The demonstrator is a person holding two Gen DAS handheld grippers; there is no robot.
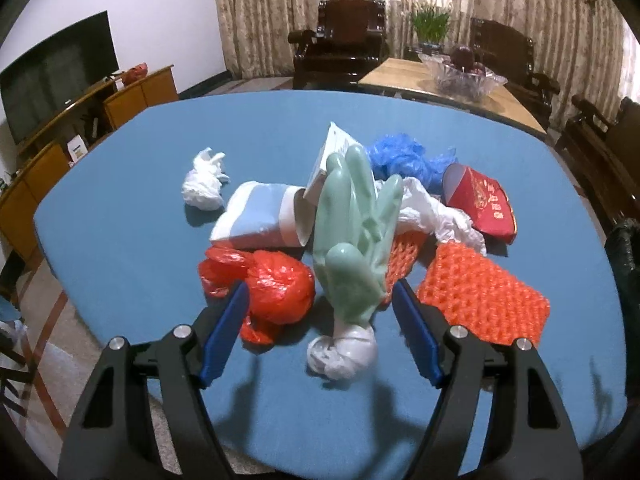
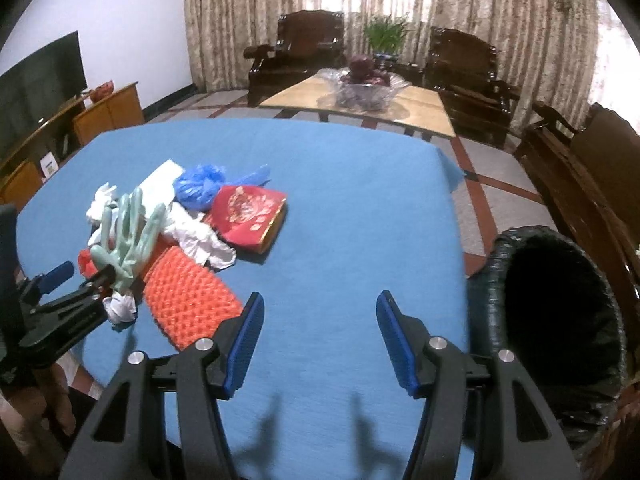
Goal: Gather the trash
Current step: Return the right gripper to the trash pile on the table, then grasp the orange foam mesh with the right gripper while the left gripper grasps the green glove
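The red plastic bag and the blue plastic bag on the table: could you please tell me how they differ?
The red plastic bag lies at the near edge of the pile; the blue plastic bag lies at the far side. The red one looks glossier and more tightly balled, the blue one looser. Both are crumpled.

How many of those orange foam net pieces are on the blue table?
2. The large orange foam net lies at the pile's near right. A smaller one is partly hidden behind the green rubber glove. More could be buried.
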